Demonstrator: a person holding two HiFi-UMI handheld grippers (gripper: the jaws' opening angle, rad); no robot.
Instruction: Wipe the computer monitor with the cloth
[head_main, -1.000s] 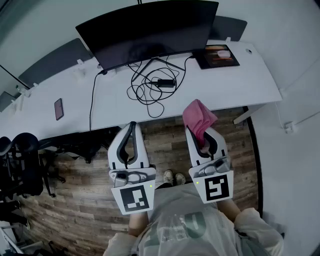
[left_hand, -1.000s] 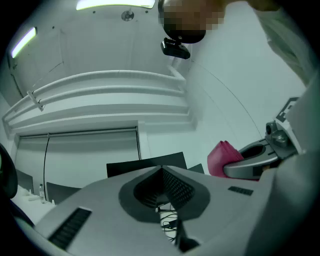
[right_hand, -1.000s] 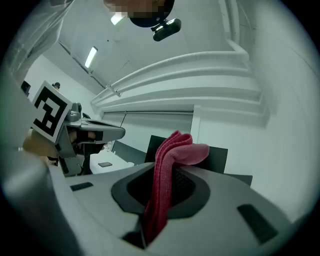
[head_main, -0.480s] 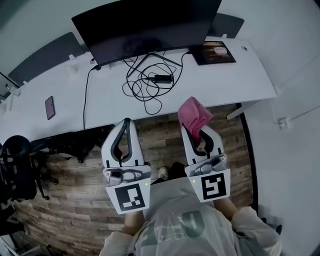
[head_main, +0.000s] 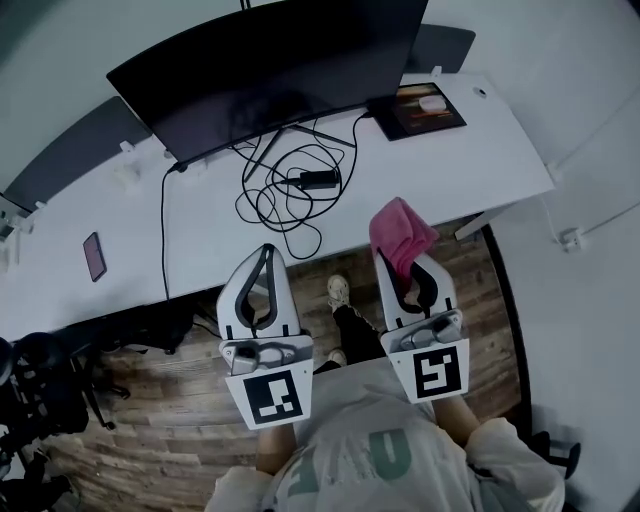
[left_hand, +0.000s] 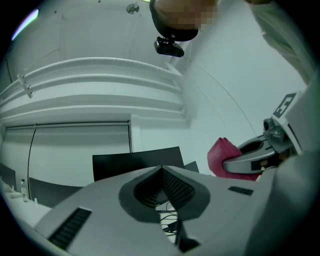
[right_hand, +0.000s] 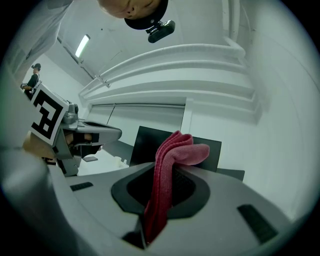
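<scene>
The pink cloth is clamped between the jaws of the right gripper, its upper end folded over above the tips; it hangs over the near edge of the white bench. The dark monitor stands at the far side of the bench, well apart from the cloth, with tangled cables before it. The left gripper has its jaws together with nothing between them.
</scene>
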